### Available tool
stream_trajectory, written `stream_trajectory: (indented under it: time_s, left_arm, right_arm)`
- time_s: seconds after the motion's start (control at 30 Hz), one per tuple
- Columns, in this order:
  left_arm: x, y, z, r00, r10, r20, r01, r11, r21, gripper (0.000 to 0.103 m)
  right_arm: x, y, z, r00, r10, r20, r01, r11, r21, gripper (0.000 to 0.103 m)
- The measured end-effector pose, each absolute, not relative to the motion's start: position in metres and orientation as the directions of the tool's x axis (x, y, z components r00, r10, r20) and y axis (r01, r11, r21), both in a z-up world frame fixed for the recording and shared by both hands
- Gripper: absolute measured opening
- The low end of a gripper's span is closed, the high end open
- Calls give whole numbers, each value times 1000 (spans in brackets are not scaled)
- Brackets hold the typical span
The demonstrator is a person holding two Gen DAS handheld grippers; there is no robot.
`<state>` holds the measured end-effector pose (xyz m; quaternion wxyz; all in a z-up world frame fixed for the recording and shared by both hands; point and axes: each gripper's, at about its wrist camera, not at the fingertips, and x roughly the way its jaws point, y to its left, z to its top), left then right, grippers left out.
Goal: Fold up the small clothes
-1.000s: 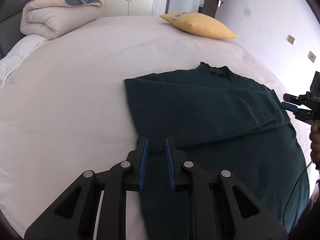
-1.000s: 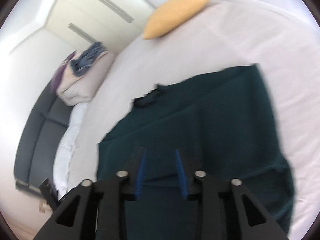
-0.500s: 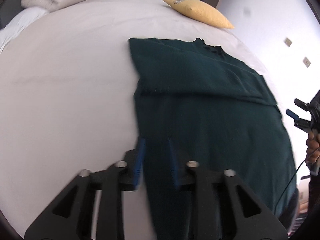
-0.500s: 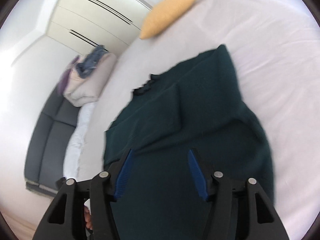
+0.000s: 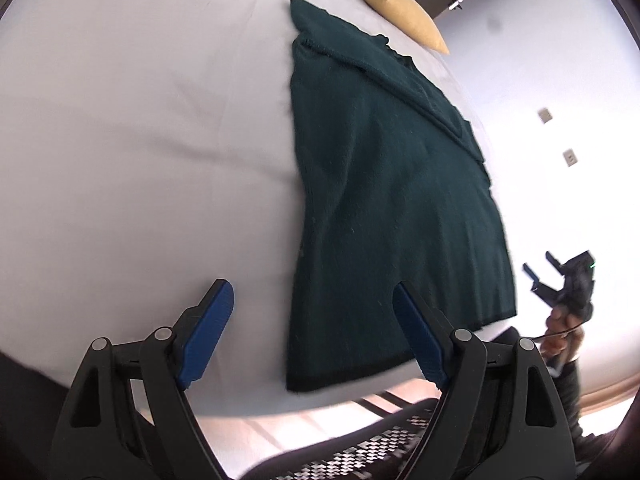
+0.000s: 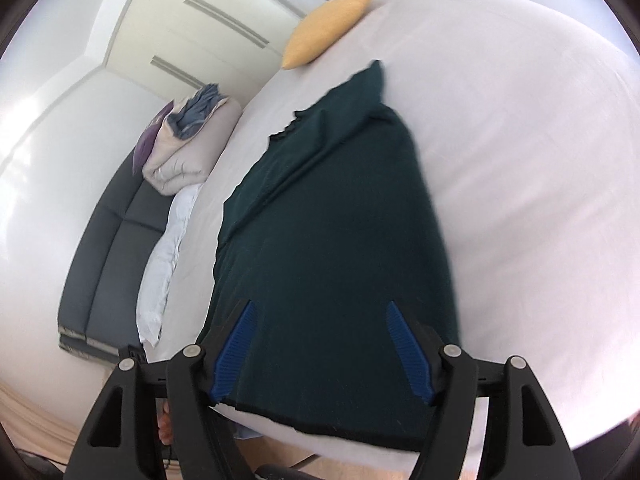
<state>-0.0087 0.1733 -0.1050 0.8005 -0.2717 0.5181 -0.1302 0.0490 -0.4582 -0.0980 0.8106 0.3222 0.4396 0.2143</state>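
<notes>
Two grippers, both with jaws spread wide and nothing held. The left gripper [image 5: 308, 320] hangs over the near edge of the bed [image 5: 140, 140]; its jaws have just been opening, and the sweater's near left corner sits between the blue pads, untouched. The right gripper [image 6: 318, 344] is over the near hem, its jaws also just opened, cloth beneath them but not pinched. In the left view the right one shows small at the far right, with part of a hand [image 5: 560, 328] on it; both are blurred.

The sweater [image 5: 384, 184] is dark green knit, lying flat lengthwise on the pale sheet, hem at the near edge, frilled collar far. A sleeve is folded diagonally across the upper body. Its far right side is hard to make out.

Against a second ago: both grippers sit further back toward the hem, and the jaws are far wider.

Beyond the collar lies a yellow pillow [image 6: 328, 30]; a rolled duvet [image 6: 188, 148] sits far left.
</notes>
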Motion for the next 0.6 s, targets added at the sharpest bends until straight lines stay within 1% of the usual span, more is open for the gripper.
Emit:
stream_trajectory:
  time_s: [0.1,0.23,0.3,0.37,0.43,0.47,0.6]
  left_arm:
    - [-16,174,-109,399,-535,-745,-71,792,-607,82]
    - [-2,181,-117,366,-604,-708,-98,731,-675,80]
    - [-1,179,-119,340,-637,-692,-99,708,-700,72]
    - [5,173,-125,290,-666,-687,-103,692,-714,46]
    - [14,169,-132,273,-667,-693,-111,694,-711,35]
    - [14,171,-135,280,-673,-684,-119,683,-721,33]
    - [15,177,-141,295,-709,-640,-142,630,-763,33]
  right_arm:
    - [40,-464,-107,512,623,-591,-46,707,705,71]
    - [33,-467,-119,501,621,-603,-16,703,711,72]
    - [31,-471,-123,499,623,-602,-2,695,719,72]
    - [28,-473,-126,498,623,-603,6,693,721,72]
    - [24,-475,-127,496,625,-603,8,691,723,71]
    - [22,-476,-127,495,625,-604,8,691,723,71]
    - [15,-483,-124,496,618,-610,13,697,717,71]
